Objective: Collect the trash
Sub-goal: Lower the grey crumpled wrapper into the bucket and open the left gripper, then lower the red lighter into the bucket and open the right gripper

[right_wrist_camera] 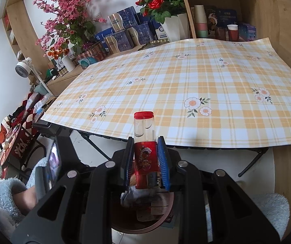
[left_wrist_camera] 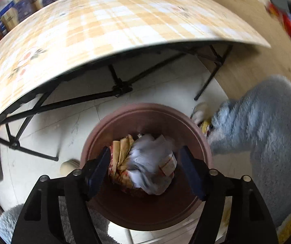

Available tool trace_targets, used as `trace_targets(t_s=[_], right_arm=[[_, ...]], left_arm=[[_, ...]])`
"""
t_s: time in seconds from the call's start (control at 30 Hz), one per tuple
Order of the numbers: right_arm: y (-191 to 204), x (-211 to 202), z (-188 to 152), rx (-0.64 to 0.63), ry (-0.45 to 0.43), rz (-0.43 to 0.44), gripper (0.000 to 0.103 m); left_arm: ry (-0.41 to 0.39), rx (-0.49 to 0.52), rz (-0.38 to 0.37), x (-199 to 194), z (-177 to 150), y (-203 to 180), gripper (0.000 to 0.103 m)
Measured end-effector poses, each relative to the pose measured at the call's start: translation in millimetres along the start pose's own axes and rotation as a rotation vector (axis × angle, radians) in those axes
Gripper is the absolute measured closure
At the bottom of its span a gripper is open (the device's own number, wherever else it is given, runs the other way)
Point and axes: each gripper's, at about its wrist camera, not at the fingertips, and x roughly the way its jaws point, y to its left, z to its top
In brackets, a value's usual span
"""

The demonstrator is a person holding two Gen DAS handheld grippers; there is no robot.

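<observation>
L gripper (left_wrist_camera: 145, 168) over bin (left_wrist_camera: 145, 213), jaws apart.

Round brown plastic bin (left_wrist_camera: 186, 120): smooth wall, dull sheen. Inside it, crumpled white paper wrapper (left_wrist_camera: 153, 162), creased and matt, and a crinkled tan-and-red printed wrapper (left_wrist_camera: 121, 156), slightly glossy. Left gripper (left_wrist_camera: 145, 169): matt black plastic arms, blue ribbed pads, small shiny metal pins. Right gripper (right_wrist_camera: 145, 158): same build. Clear plastic bottle with glossy red label and red cap (right_wrist_camera: 144, 138): smooth, reflective. Yellow-and-white plaid flowered tablecloth (right_wrist_camera: 186, 81): smooth, faint sheen, looks like coated sheet. Black metal folding table frame (left_wrist_camera: 121, 87): matt. Pale blue fleece sleeve (left_wrist_camera: 257, 126): fluffy, rough pile. Light wooden shelving (right_wrist_camera: 277, 10): matt grain. White tile floor (left_wrist_camera: 68, 122): smooth, glossy.
</observation>
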Motion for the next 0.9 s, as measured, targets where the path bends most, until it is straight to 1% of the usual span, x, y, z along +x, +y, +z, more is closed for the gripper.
trace_targets(t_s=[0.03, 0.1, 0.13, 0.17, 0.23, 0.27, 0.3, 0.43, 0.5, 0.63, 0.7, 0.8, 0.9], right_arm=[[-0.1, 1.4, -1.7, 0.003, 0.005, 0.001, 0.076], [-0.3, 4.3, -5.7, 0.008, 0.015, 0.006, 0.076], [-0.5, 6.8, -8.9, 0.012, 0.024, 0.01, 0.076], [-0.5, 9.8, -11.7, 0.016, 0.034, 0.016, 0.076], [0.8, 16.2, -17.1, 0.02, 0.054, 0.028, 0.076], [1.6, 20.2, -19.7, 0.022, 0.065, 0.035, 0.076], [3.1, 24.2, -22.1, 0.022, 0.074, 0.043, 0.076], [12.6, 42.7, -30.2, -0.012, 0.1, 0.056, 0.076], [18.7, 49.3, -32.6, -0.05, 0.095, 0.046, 0.076], [28.3, 68.7, -40.0, -0.099, 0.117, 0.07, 0.076], [31.2, 77.7, -44.3, -0.117, 0.136, 0.074, 0.076], [34.2, 93.2, -55.4, -0.138, 0.172, 0.074, 0.076], [34.5, 107.6, -70.0, -0.16, 0.22, 0.061, 0.076]], left_arm=[[-0.032, -0.028, 0.002, -7.2, 0.3, 5.7, 0.032], [-0.107, -0.076, 0.011, -24.0, 0.2, 14.4, 0.024], [-0.161, -0.111, 0.029, -36.0, -0.3, 20.0, 0.022], [-0.189, -0.128, 0.041, -42.7, -1.0, 23.3, 0.019], [-0.279, -0.181, 0.071, -64.0, -4.2, 33.0, 0.015], [-0.308, -0.199, 0.078, -71.4, -5.3, 36.1, 0.012], [-0.36, -0.229, 0.091, -83.8, -8.1, 41.9, 0.011], [-0.483, -0.306, 0.13, -115.8, -16.0, 60.2, 0.008], [-0.521, -0.318, 0.154, -128.0, -17.0, 66.4, 0.007], [-0.581, -0.304, 0.231, -145.7, -22.1, 72.2, 0.007], [-0.599, -0.325, 0.239, -149.3, -27.7, 78.5, 0.006], [-0.604, -0.362, 0.248, -150.0, -34.3, 85.3, 0.006], [-0.574, -0.402, 0.25, -142.9, -34.3, 92.3, 0.006]])
